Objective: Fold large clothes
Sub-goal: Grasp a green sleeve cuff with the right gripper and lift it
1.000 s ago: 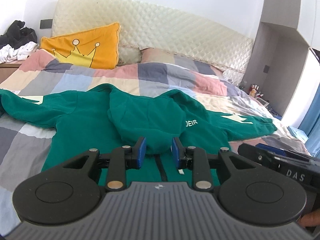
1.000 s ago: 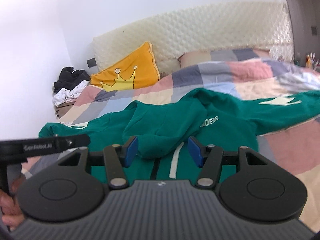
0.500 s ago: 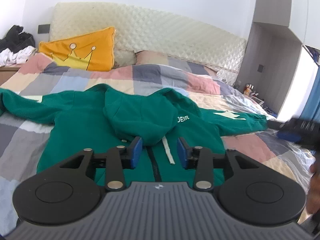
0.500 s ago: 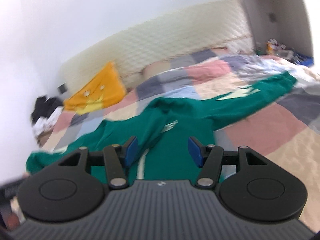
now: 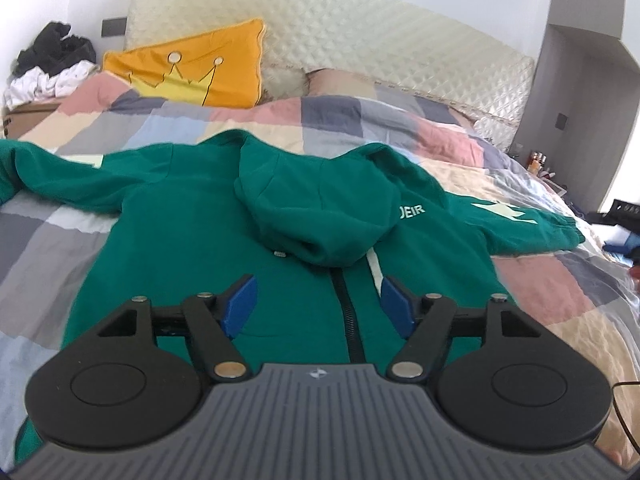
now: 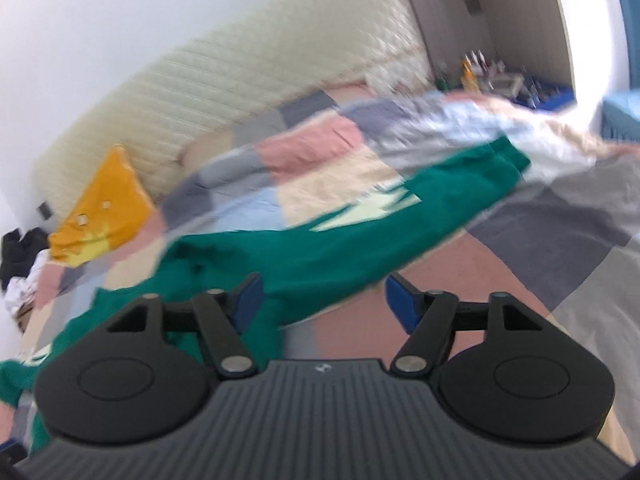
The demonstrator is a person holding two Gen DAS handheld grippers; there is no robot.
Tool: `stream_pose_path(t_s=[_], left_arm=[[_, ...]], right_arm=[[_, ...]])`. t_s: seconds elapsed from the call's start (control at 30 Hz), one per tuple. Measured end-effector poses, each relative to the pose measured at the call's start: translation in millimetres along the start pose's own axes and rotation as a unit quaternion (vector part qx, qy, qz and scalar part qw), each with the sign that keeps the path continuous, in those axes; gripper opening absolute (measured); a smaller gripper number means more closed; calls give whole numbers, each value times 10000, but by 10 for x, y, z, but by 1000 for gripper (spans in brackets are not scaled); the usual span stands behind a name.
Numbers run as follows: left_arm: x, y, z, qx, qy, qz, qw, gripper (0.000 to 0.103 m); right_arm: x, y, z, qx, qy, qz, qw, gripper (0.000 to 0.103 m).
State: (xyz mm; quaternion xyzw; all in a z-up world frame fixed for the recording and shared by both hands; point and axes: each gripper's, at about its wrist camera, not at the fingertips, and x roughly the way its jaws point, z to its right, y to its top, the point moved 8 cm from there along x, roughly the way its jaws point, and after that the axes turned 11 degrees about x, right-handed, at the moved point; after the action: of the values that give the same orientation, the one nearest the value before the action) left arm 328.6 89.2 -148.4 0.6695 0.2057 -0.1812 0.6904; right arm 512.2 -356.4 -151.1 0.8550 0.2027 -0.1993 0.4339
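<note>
A green zip hoodie [image 5: 192, 232] lies face up on the patchwork bed, sleeves spread to both sides and its hood [image 5: 320, 208] flopped forward over the chest. My left gripper [image 5: 318, 304] hovers above the zip, below the hood, its jaws opening with only air between the blue pads. In the blurred right wrist view the hoodie's right sleeve [image 6: 360, 240] runs up to a cuff [image 6: 508, 160]. My right gripper [image 6: 324, 300] hangs over the sleeve's near edge, jaws opening, gripping nothing.
A patchwork duvet [image 5: 400, 120] covers the bed in front of a quilted cream headboard [image 5: 360, 40]. An orange crown pillow [image 5: 192, 72] leans at the back left. Dark and white clothes [image 5: 48, 64] pile on a side table. Shelves with small bottles [image 5: 536, 160] stand at the right.
Both grippers' jaws have spread wider. The left gripper dropped a little toward the hoodie's chest. The right gripper swung right, from the hood and chest over to the right sleeve.
</note>
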Motion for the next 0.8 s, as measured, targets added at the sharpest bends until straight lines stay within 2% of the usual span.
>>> stream_pose_path(t_s=[0.13, 0.2, 0.27, 0.4, 0.5, 0.73, 0.8], left_arm=[[270, -1, -48, -69, 180, -162, 9997, 76], [438, -14, -61, -126, 206, -294, 9993, 76], [599, -23, -63, -115, 254, -430, 9987, 76], [859, -22, -8, 32, 345, -574, 9978, 76], [1022, -25, 19, -97, 333, -678, 9971, 76], [1348, -3, -3, -416, 375, -834, 9949, 76], [1411, -13, -17, -434, 415, -852, 9945, 76]], right_arm=[[628, 141, 396, 355, 27, -193, 9992, 87], [916, 252, 650, 840, 45, -188, 9963, 87], [1187, 363, 939, 1438, -10, -166, 9895, 87], [1567, 563, 1412, 2184, -161, 73, 9757, 87], [1760, 786, 1599, 2270, 1, 436, 9729, 87], [2148, 1238, 1866, 2280, -28, 1037, 9681, 87], [2218, 1362, 1953, 2389, 196, 1259, 9626, 89]])
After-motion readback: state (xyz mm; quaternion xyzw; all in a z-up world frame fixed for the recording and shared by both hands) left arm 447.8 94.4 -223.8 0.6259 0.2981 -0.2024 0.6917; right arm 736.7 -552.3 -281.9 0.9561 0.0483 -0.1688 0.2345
